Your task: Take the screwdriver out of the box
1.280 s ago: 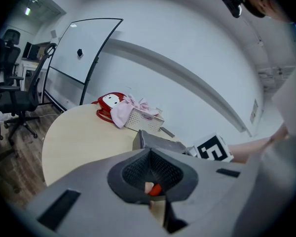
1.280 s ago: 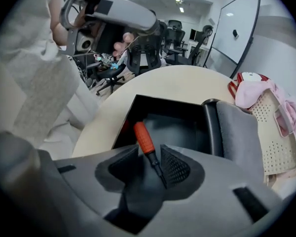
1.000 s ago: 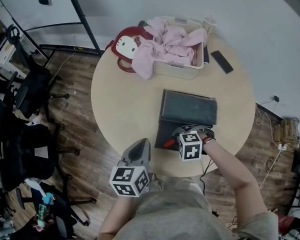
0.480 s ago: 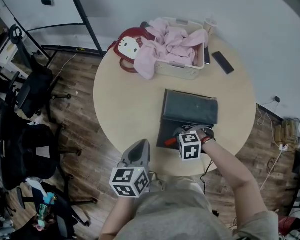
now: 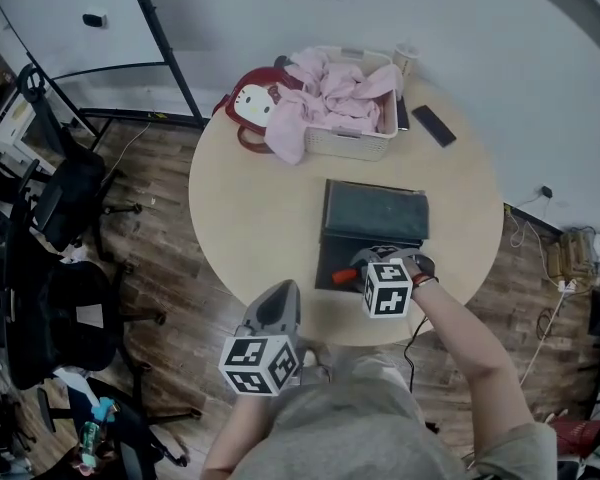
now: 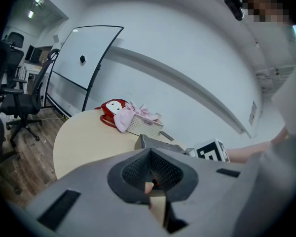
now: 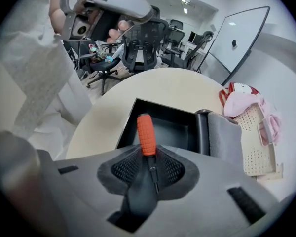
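The black box (image 5: 328,260) lies open on the round table (image 5: 250,208), its lid (image 5: 375,213) folded back. My right gripper (image 5: 365,266) hangs just over the box's near part, pointing steeply down. Its jaws are closing, and their pads press on the shaft of the screwdriver (image 5: 344,275). The orange handle (image 7: 146,134) sticks out past the fingertips of the right gripper (image 7: 149,164), above the box's dark inside (image 7: 170,127). My left gripper (image 5: 277,306) hovers off the table's near edge, shut and empty. In its own view the left gripper (image 6: 150,179) points across the table.
At the table's far side stand a white basket (image 5: 355,140) heaped with pink cloth, a red cartoon-cat bag (image 5: 252,103), a dark phone (image 5: 435,125) and a cup (image 5: 407,56). Office chairs (image 5: 55,198) fill the floor on the left.
The right gripper has closed on the screwdriver and lifted it a little; the orange handle now shows clear of the box. The left gripper has barely shifted.
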`<control>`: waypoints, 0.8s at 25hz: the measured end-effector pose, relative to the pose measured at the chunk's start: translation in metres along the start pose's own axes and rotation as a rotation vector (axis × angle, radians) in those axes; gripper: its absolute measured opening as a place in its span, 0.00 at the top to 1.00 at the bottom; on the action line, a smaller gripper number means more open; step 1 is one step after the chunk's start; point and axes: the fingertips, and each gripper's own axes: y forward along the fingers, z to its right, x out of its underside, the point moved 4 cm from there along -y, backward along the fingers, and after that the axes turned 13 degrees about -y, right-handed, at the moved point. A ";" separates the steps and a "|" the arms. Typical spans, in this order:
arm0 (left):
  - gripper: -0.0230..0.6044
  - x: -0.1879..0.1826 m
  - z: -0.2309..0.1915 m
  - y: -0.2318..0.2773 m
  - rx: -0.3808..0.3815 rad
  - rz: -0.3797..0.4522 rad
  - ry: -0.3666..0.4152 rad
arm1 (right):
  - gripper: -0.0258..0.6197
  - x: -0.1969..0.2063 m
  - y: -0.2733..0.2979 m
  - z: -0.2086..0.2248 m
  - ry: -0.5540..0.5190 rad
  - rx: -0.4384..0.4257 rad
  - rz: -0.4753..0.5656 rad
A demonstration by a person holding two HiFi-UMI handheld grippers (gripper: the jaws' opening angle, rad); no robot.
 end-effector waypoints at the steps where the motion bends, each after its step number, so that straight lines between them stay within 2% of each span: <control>1: 0.96 0.000 0.001 -0.002 0.006 0.001 0.002 | 0.84 -0.001 -0.005 0.001 0.015 0.020 0.004; 7: 0.96 -0.003 0.008 -0.014 0.047 0.006 0.019 | 0.84 -0.009 -0.034 0.000 0.126 0.156 0.044; 20: 0.96 0.000 0.024 -0.035 0.117 -0.006 0.067 | 0.84 -0.041 -0.109 -0.014 0.398 0.537 0.175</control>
